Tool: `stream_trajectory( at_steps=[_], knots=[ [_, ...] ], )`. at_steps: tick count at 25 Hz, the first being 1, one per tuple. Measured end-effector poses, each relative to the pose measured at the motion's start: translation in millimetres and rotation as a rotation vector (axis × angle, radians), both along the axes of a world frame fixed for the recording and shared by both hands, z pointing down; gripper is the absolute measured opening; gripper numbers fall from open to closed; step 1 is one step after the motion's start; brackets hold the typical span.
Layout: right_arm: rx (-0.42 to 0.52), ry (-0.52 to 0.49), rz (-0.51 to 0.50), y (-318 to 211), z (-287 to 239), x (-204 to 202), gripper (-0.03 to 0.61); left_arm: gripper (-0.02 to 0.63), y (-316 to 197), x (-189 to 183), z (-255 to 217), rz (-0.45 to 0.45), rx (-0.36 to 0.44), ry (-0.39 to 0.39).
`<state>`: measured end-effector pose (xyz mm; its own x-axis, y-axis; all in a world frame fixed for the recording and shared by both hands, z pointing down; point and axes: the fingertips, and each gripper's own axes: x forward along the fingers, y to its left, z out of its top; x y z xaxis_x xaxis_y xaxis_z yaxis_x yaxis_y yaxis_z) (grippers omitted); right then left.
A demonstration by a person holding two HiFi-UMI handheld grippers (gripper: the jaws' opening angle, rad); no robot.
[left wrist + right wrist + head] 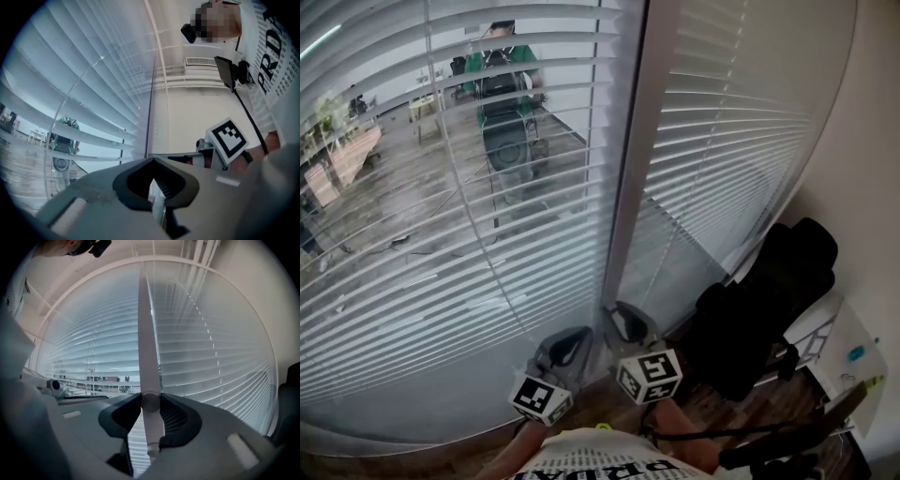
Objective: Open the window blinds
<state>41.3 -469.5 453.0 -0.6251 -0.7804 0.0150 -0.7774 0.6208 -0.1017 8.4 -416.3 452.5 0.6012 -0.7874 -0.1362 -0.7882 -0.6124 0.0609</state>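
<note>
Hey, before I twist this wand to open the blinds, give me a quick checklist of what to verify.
1. Right gripper clamped on the wand: ok, pads press it from both sides.
2. Left gripper clear of the wand: ok, jaws together, nothing seen between them.
3. Slats already open: not ok, tilted mostly shut.
4. Wand's upper end hooked in: cannot tell.

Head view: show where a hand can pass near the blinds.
Free: the strip in front of the left white slatted blind, left of the left hand-held gripper. Crowded: both hand-held grippers sit close together at the white round tilt wand, the right hand-held gripper clamped on it; the black padded chair fills the right corner.
</note>
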Motion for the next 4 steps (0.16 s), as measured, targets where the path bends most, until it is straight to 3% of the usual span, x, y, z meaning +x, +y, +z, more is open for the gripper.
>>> stream_trajectory(
  at_steps=[4],
  knots=[
    [0.004, 0.008, 0.001, 0.1, 7.4, -5.4, 0.133, -0.008, 0.5, -3.4, 7.2, 0.016, 0.005, 0.009]
  ],
)
